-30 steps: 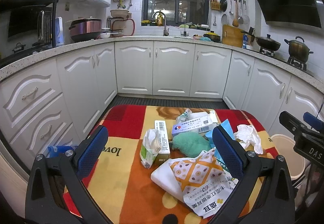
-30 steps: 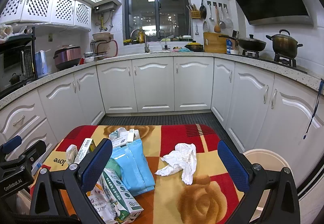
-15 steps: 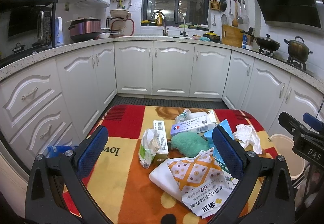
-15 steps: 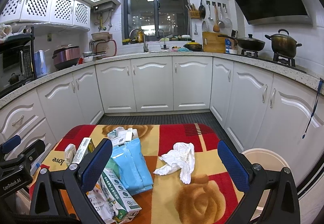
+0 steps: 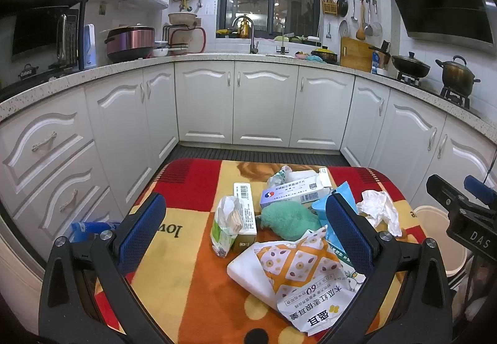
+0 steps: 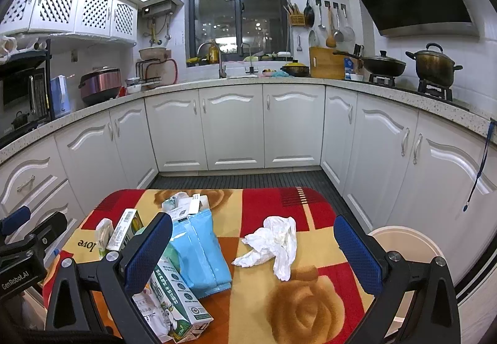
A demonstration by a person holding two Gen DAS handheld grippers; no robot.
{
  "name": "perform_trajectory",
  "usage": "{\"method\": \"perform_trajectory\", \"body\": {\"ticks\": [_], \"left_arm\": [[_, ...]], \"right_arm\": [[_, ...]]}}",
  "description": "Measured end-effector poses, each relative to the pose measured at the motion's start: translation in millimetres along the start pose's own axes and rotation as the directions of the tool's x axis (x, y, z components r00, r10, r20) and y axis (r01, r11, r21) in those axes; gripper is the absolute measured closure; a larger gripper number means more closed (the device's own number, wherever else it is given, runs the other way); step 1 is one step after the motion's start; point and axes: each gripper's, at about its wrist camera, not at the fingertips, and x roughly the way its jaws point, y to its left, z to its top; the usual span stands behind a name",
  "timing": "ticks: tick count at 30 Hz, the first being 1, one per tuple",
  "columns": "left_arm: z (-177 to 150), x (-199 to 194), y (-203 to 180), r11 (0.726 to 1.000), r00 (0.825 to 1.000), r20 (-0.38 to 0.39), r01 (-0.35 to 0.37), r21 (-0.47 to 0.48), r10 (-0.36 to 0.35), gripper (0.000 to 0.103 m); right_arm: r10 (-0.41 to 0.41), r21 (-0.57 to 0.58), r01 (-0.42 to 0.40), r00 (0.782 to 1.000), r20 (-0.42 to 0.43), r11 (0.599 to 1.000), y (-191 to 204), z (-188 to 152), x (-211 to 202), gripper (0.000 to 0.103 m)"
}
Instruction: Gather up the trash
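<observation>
Trash lies on a table under a red, yellow and orange blanket (image 5: pixel 186 188). A crumpled white tissue (image 6: pixel 273 243) lies at the right, also seen in the left wrist view (image 5: pixel 380 212). A blue packet (image 6: pixel 198 250), a green-and-white carton (image 6: pixel 174 294), a small green box (image 5: pixel 243 216), a white-and-blue medicine box (image 5: pixel 292 193), a green cloth (image 5: pixel 289 219) and a patterned paper bag (image 5: pixel 298 275) lie in a heap. My left gripper (image 5: pixel 245 226) is open above the heap. My right gripper (image 6: pixel 253 250) is open, with the tissue between its fingers' line of sight.
A round white bin (image 6: pixel 403 247) stands on the floor right of the table, also in the left wrist view (image 5: pixel 435 235). White kitchen cabinets (image 5: pixel 264 104) curve around the far side. The floor beyond the table is dark matting (image 6: pixel 242 179).
Both grippers have drifted very slightly; the trash has not moved and both stay open.
</observation>
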Motion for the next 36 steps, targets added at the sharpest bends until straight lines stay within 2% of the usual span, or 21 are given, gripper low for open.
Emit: {"method": "perform_trajectory", "body": {"ticks": [17, 22, 30, 36], "left_arm": [[-5.0, 8.1, 2.0, 1.000, 0.999, -0.040, 0.016, -0.010, -0.017, 0.001], [-8.3, 14.4, 10.9, 0.999, 0.996, -0.079, 0.034, -0.011, -0.035, 0.001], [-29.4, 24.9, 26.1, 0.994, 0.976, -0.193, 0.108, 0.000, -0.106, 0.001], [-44.6, 34.3, 20.5, 0.984, 0.956, -0.243, 0.177, 0.023, -0.166, 0.001]], "right_arm": [[-0.001, -0.014, 0.000, 1.000, -0.023, 1.000, 2.8, -4.0, 7.3, 0.000], [0.012, -0.025, -0.014, 0.997, -0.070, 1.000, -0.6, -7.1, 16.8, 0.000], [0.035, -0.035, -0.041, 0.986, -0.161, 0.999, -10.7, -16.8, 38.7, 0.000], [0.071, -0.010, -0.075, 0.967, -0.244, 0.997, -19.3, -29.0, 65.3, 0.000]]}}
